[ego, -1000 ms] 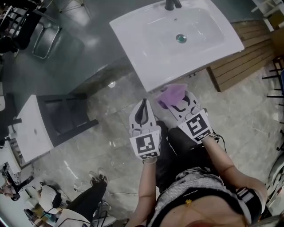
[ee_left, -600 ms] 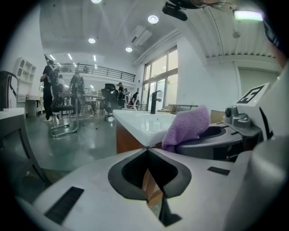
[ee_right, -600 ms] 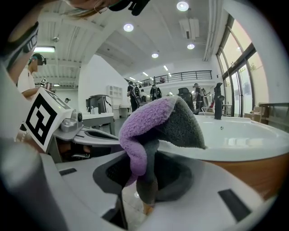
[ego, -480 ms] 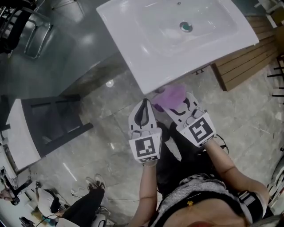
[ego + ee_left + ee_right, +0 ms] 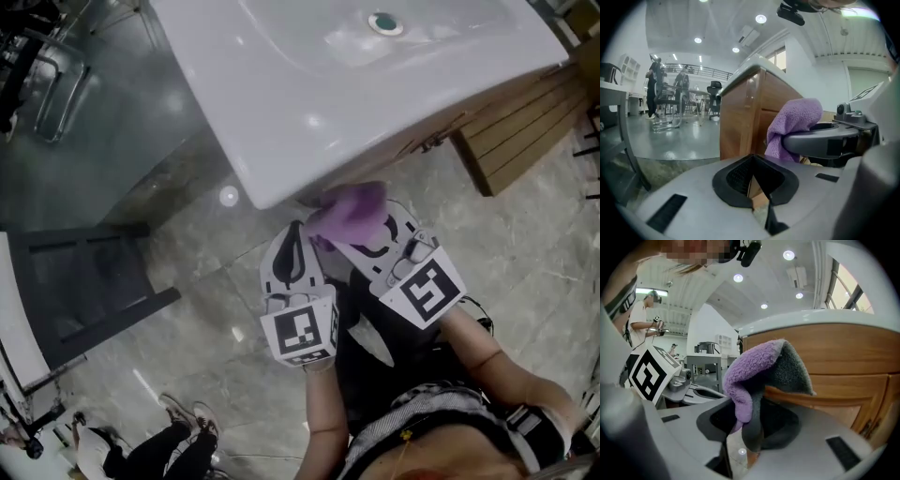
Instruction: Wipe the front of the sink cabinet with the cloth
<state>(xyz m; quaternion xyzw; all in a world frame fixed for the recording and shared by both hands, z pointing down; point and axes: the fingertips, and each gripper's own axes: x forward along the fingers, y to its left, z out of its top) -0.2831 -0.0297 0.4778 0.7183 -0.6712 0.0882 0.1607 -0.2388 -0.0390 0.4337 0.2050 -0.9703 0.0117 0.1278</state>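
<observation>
- Right claw (image 5: 747,427) has moved closer under the sink (image 5: 281,94) rim, clamping purple cloth (image 5: 754,366) at cabinet (image 5: 843,357) front.
- Left claw (image 5: 296,234) beside it, closed together, empty.

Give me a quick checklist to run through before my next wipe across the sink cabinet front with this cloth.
1. Cloth gripped: ok. The right gripper is shut on the purple cloth.
2. Cloth aimed at the wood: ok. The cabinet front lies right behind it in the right gripper view.
3. Cloth touching the cabinet front: cannot tell.
4. Left gripper out of the way: ok. It is shut on nothing, beside the right gripper.
5. Cabinet handle clear of the cloth: ok. It sits off to the lower right in the right gripper view.
</observation>
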